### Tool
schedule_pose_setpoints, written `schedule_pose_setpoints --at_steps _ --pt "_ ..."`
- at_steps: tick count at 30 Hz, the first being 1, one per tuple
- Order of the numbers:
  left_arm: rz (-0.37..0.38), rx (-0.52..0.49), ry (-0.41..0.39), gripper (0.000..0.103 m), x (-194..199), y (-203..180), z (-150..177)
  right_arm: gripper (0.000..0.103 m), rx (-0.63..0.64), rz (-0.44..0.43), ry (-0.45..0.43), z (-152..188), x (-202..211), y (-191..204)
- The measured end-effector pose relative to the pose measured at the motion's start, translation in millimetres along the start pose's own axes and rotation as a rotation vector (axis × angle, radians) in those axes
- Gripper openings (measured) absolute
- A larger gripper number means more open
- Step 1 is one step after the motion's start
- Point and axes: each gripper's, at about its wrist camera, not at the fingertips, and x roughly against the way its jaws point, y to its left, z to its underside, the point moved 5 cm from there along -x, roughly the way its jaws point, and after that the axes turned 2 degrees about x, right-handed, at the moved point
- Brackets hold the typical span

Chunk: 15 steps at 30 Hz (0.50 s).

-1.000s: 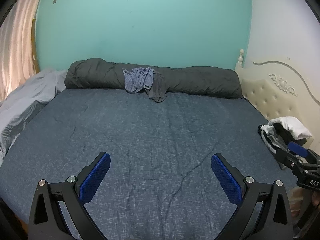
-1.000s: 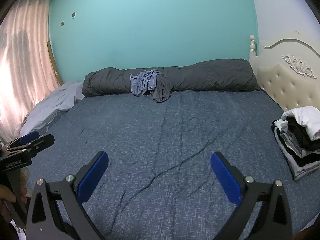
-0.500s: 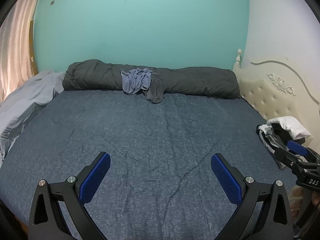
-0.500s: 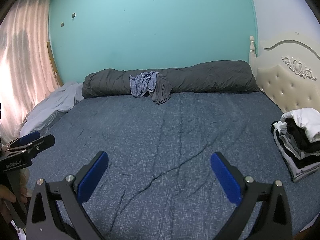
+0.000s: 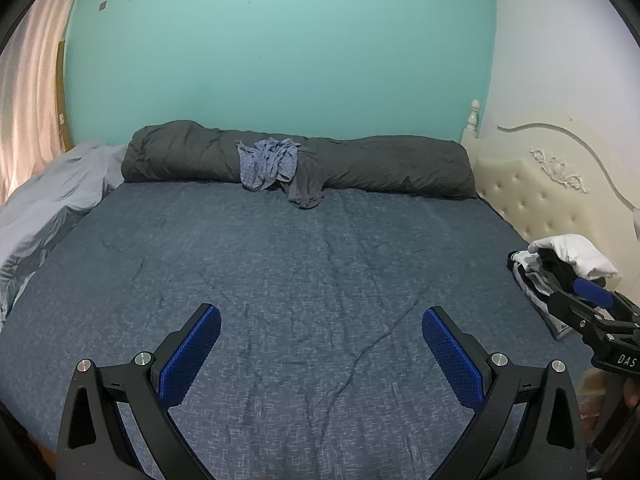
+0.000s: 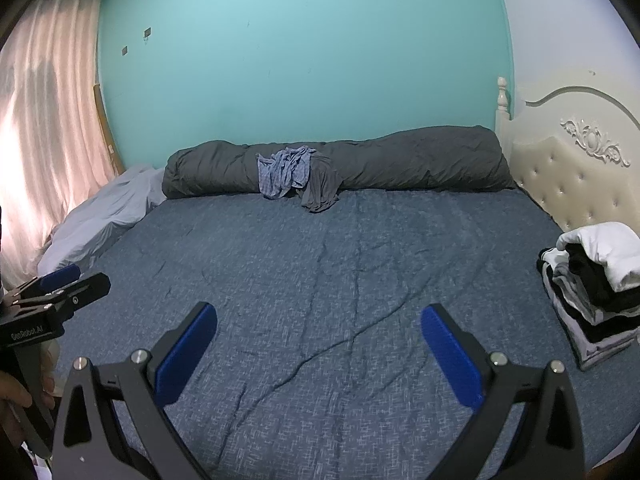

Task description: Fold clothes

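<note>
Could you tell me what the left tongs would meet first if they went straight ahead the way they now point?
Probably the blue bedspread: the left tongs, open and empty, hang over it with nothing between. On a flatter line they might reach the crumpled clothes against the rolled grey duvet; depth is unclear.

Both pairs of black tongs with blue ribbed pads are tilting slowly downward over the bed: in the left wrist view the rolled dark grey duvet [image 5: 296, 162] and the crumpled blue-grey garments [image 5: 276, 168] lying on it are sliding a little higher in the frame than a second ago. In the right wrist view the folded stack of black, white and grey clothes [image 6: 592, 280] near the cream tufted headboard [image 6: 576, 176] is drifting slightly lower and nearer, while the left tongs [image 5: 320, 354] and right tongs [image 6: 318, 354] are keeping the same wide gap between their pads.
</note>
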Motion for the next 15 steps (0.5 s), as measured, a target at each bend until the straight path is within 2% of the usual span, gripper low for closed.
schedule_pose_setpoints --at_steps 15 --pt "0.014 0.002 0.012 0.103 -1.9 0.4 -3.6 0.103 -0.011 0.002 -0.001 4.8 0.6 -4.2"
